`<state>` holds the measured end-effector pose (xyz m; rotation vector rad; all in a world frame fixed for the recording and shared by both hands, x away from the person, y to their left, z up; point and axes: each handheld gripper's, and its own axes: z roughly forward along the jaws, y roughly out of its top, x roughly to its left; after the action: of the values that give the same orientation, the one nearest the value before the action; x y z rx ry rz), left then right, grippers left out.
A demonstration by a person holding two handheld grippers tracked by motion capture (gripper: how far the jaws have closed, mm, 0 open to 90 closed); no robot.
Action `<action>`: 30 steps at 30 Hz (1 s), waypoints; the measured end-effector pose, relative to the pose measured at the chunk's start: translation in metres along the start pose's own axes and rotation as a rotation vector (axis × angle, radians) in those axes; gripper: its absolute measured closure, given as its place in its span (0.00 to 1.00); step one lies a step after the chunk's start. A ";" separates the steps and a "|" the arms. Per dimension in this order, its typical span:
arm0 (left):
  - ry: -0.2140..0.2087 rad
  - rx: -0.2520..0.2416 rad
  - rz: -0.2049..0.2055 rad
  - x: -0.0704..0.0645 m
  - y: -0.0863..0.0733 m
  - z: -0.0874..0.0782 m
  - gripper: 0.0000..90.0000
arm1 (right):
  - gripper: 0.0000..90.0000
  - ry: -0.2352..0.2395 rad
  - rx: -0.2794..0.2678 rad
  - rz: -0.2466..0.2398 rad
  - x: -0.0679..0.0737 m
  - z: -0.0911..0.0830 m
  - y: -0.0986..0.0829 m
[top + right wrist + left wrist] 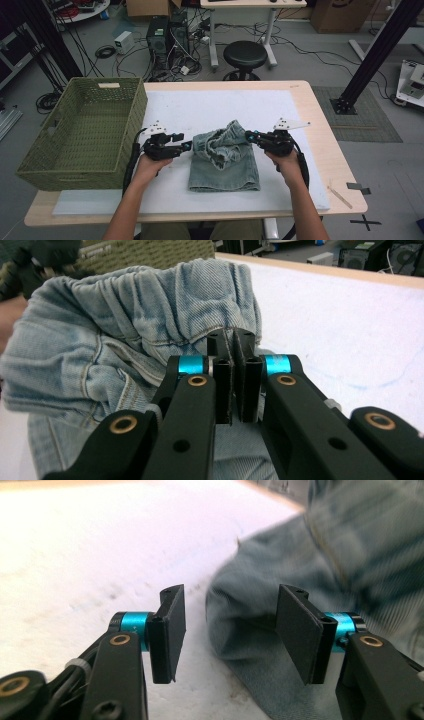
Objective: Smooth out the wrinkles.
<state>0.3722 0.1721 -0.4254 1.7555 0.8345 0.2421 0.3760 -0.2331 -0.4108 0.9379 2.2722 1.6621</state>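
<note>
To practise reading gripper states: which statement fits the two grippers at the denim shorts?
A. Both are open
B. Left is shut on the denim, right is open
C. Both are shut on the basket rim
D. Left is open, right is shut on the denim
D: the left gripper has its jaws apart with nothing between them, while the right gripper pinches the denim shorts.

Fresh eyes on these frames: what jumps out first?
The crumpled denim garment in the middle of the white mat, partly folded with its waistband bunched up. The right gripper is shut on a fold at the waistband, while the left gripper stands open just short of the cloth's left edge. Next, the empty green woven basket at the table's left end.
</note>
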 end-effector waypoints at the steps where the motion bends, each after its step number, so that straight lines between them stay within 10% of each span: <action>1: 0.002 -0.008 0.000 0.000 0.001 -0.001 0.51 | 0.98 -0.001 -0.001 -0.006 0.001 0.000 -0.001; 13: 0.034 -0.077 0.033 0.001 0.012 -0.001 0.42 | 1.00 0.016 0.053 -0.088 0.019 -0.014 -0.025; 19: 0.022 -0.093 0.070 0.000 0.019 0.000 0.32 | 0.90 0.023 -0.003 -0.027 0.019 -0.026 -0.028; 30: 0.058 -0.077 0.073 -0.012 0.015 -0.004 0.29 | 0.54 -0.157 -0.044 0.089 0.042 -0.016 0.018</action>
<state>0.3673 0.1654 -0.4078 1.7150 0.7937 0.3708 0.3418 -0.2183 -0.3793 1.1318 2.1132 1.6035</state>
